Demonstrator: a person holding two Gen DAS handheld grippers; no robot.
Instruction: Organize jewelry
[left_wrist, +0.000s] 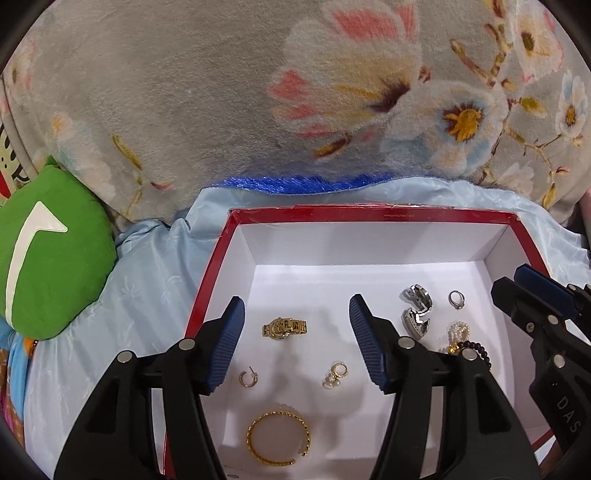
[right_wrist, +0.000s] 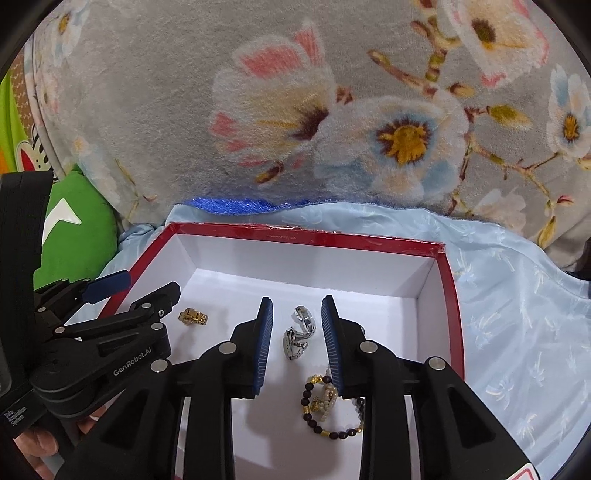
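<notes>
Right, over on the far left a green cushion (left_wrist: 55, 251) leans against the floral blanket (left_wrist: 221, 92), with pale blue satin cloth (left_wrist: 140, 288) spread under everything. Moving in, the red-rimmed box (left_wrist: 369, 216) sits on that cloth, white inside, and all the jewelry lies on its floor. The left gripper (left_wrist: 295, 339) hangs over the box's left half with its blue pads spread wide, nothing between them. Below that gap lie a small gold hoop earring (left_wrist: 248, 377), a chunky gold link ring (left_wrist: 284, 328), a pearl drop earring (left_wrist: 335, 373), and nearest the camera a twisted gold bangle (left_wrist: 277, 438). Further right, the silver watch-band piece (right_wrist: 300, 334) is curled on the white floor, and the right gripper (right_wrist: 297, 343) is poised over it, pads apart on either side, not touching it as far as I can see. Just beside it, toward the near edge, a dark beaded bracelet (right_wrist: 332, 417) is tangled with a pearl strand (right_wrist: 327, 397). Over by the right wall rests a small silver ring (left_wrist: 456, 298).
</notes>
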